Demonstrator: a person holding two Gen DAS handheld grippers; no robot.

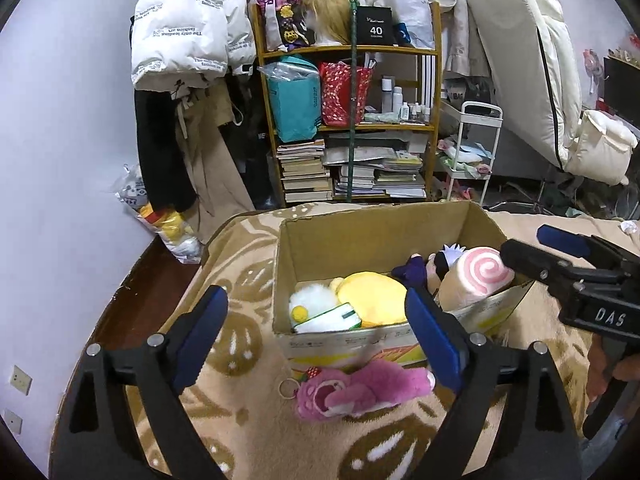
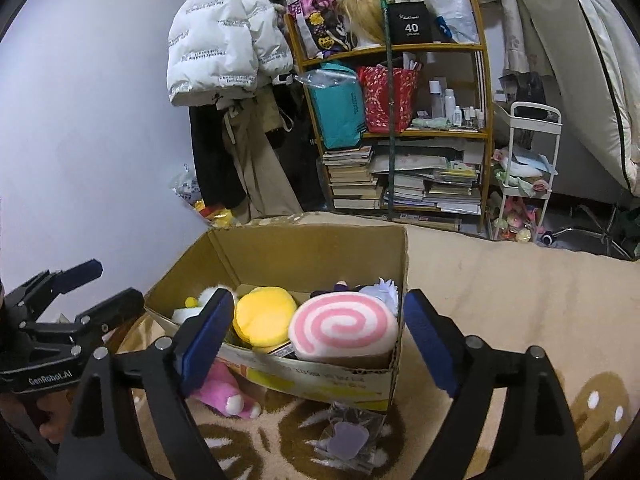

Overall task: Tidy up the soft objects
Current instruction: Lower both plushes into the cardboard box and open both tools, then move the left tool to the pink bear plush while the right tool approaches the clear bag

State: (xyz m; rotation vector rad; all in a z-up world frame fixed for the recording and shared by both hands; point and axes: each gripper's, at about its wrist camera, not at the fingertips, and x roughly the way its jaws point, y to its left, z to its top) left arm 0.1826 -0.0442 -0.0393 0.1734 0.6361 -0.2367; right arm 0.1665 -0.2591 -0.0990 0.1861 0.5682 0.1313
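Observation:
An open cardboard box (image 1: 360,232) (image 2: 312,248) stands on a beige patterned blanket. Inside lie a pink swirl roll plush (image 1: 476,276) (image 2: 344,330), a yellow round plush (image 1: 372,296) (image 2: 262,318), a white fluffy plush (image 1: 312,304) and a purple-and-white doll (image 1: 416,270) (image 2: 380,290). A pink bear plush (image 1: 360,392) (image 2: 224,396) lies on the blanket in front of the box. My left gripper (image 1: 316,344) is open and empty, above the pink bear. My right gripper (image 2: 320,344) is open and empty, in front of the box near the swirl plush; it also shows in the left wrist view (image 1: 536,248).
A small clear packet with a purple shape (image 2: 348,436) lies on the blanket before the box. A wooden bookshelf (image 1: 352,120) with books and bags, hanging coats (image 1: 184,40), a white trolley (image 1: 472,148) and a bag of toys (image 1: 172,220) stand behind. The bed edge is at left.

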